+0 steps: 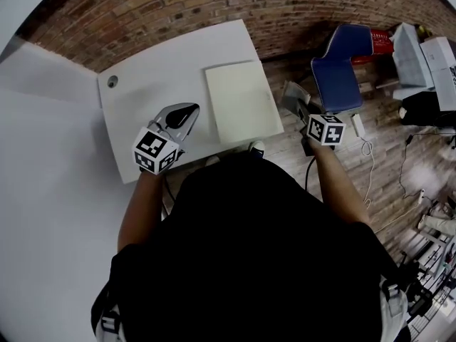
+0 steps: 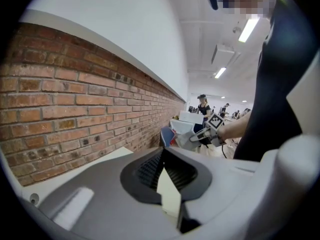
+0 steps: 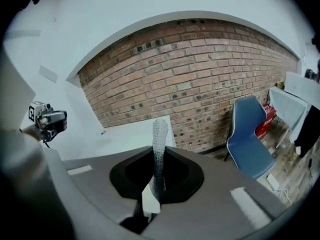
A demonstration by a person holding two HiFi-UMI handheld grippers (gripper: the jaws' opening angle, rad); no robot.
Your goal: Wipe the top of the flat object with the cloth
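Note:
A pale cream flat rectangular object (image 1: pixel 242 102) lies on the right half of the white table (image 1: pixel 157 70). I see no cloth in any view. My left gripper (image 1: pixel 187 111) hovers over the table's near edge, just left of the flat object, jaws shut with nothing between them (image 2: pixel 165 171). My right gripper (image 1: pixel 288 91) is held off the table's right edge, beside the flat object, over the wooden floor. Its jaws are pressed together and hold nothing (image 3: pixel 159 134). Each gripper shows in the other's view: the right gripper (image 2: pixel 207 131), the left gripper (image 3: pixel 47 120).
A brick wall (image 1: pixel 235 6) runs behind the table. A blue chair (image 1: pixel 338 70) stands right of the table, with white boxes (image 1: pixel 427 63) and cables (image 1: pixel 367 152) on the floor further right. The table has a cable hole (image 1: pixel 112 81) at its far left.

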